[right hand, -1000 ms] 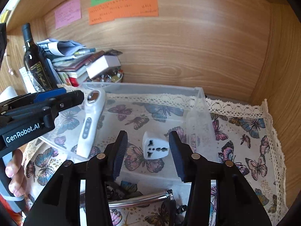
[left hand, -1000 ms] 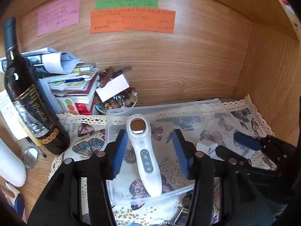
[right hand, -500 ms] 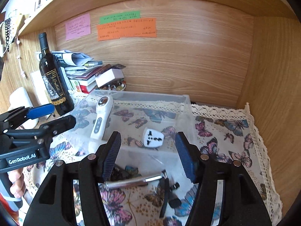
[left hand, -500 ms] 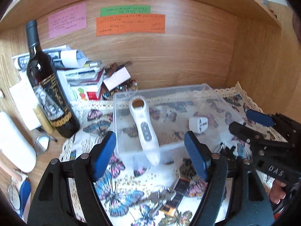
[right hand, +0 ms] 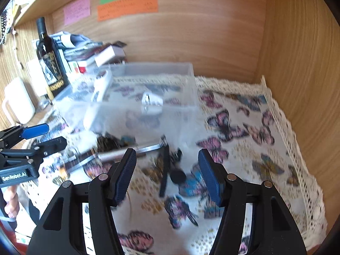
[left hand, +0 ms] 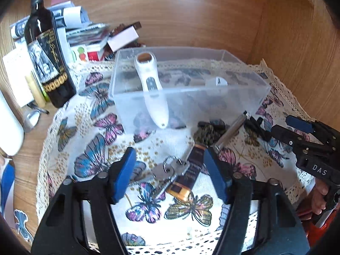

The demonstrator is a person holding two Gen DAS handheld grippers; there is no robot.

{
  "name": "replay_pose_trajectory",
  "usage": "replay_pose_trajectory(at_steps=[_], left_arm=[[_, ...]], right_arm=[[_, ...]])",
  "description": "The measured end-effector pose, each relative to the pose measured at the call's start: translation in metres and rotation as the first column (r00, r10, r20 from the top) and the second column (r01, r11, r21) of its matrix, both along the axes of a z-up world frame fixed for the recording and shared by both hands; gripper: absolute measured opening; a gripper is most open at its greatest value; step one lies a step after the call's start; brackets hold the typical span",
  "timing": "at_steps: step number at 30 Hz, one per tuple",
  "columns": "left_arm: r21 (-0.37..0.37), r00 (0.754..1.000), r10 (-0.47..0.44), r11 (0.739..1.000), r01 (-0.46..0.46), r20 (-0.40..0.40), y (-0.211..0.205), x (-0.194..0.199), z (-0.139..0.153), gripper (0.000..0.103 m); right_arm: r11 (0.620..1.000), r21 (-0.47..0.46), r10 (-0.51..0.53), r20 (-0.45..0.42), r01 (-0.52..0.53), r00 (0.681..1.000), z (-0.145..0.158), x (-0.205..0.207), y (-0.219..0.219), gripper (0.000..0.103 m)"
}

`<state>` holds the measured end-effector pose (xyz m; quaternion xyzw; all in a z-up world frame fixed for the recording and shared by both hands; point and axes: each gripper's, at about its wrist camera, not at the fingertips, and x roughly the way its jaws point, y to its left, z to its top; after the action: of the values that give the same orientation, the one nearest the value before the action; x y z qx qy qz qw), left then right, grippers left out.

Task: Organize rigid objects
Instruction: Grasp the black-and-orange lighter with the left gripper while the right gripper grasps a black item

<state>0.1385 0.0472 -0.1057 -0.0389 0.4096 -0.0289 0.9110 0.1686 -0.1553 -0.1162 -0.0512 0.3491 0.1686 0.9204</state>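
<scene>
A clear plastic bin [left hand: 233,97] stands on the butterfly cloth and holds a white handheld device [left hand: 152,89] and a white plug adapter [right hand: 152,104]. In front of the bin lie a key bunch [left hand: 170,170] with a dark fob [left hand: 187,178], a metal tool with a black head [right hand: 165,163] and a dark woven item [left hand: 207,132]. My left gripper [left hand: 170,175] is open and empty, its fingers either side of the keys, just above them. My right gripper [right hand: 167,172] is open and empty over the black tool.
A dark wine bottle [left hand: 46,48] stands left of the bin, with stacked books and papers [left hand: 85,36] behind it. A white jug [right hand: 18,104] is at the far left. Wooden walls close the back and right side [right hand: 297,85].
Both grippers have pulled back out of the bin and dropped toward the cloth in front of it. The device and adapter stay in the bin.
</scene>
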Motion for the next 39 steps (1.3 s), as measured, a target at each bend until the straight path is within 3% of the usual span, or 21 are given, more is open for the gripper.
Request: replay_pose_trajectory(at_steps=[5,12,16,19,24,30,32,34,39], left_arm=[[-0.059,0.997,-0.066,0.996,0.064,-0.031,-0.007,-0.003,-0.012,0.048],[-0.017,0.993,-0.103,0.995,0.102,-0.061,-0.026,0.012,-0.02,0.036],[-0.003,0.991,-0.112,0.994,0.112,-0.076,-0.032,0.022,-0.023,0.035],[0.01,0.988,-0.133,0.991,0.134,-0.076,-0.038,0.026,-0.023,0.033],[0.034,0.984,-0.162,0.986,0.165,-0.073,-0.045,0.032,-0.025,0.032],[-0.01,0.986,-0.152,0.988,0.152,-0.066,-0.037,0.034,-0.025,0.026],[-0.039,0.987,-0.145,0.989,0.143,-0.066,-0.028,0.03,-0.022,0.022],[-0.061,0.988,-0.138,0.989,0.134,-0.073,-0.023,0.029,-0.02,0.011],[-0.063,0.984,-0.156,0.987,0.151,-0.088,-0.02,0.022,-0.017,0.011]], right_arm=[[1.0,-0.013,0.008,-0.053,-0.009,0.999,-0.016,0.0,-0.004,0.057],[1.0,-0.006,0.016,-0.088,-0.017,0.996,-0.026,0.011,-0.003,0.057],[1.0,-0.009,0.014,-0.072,-0.014,0.997,-0.023,0.016,-0.004,0.057],[1.0,-0.012,0.026,-0.075,-0.027,0.997,-0.024,0.021,-0.001,0.053],[0.998,-0.013,0.064,-0.122,-0.066,0.99,-0.035,0.034,0.009,0.039],[0.997,-0.021,0.068,-0.15,-0.072,0.986,-0.042,0.049,0.018,0.026],[0.997,-0.017,0.07,-0.145,-0.073,0.987,-0.041,0.048,0.018,0.025],[0.997,-0.019,0.067,-0.136,-0.07,0.989,-0.039,0.046,0.016,0.024],[0.998,0.0,0.065,-0.114,-0.066,0.991,-0.032,0.037,0.012,0.024]])
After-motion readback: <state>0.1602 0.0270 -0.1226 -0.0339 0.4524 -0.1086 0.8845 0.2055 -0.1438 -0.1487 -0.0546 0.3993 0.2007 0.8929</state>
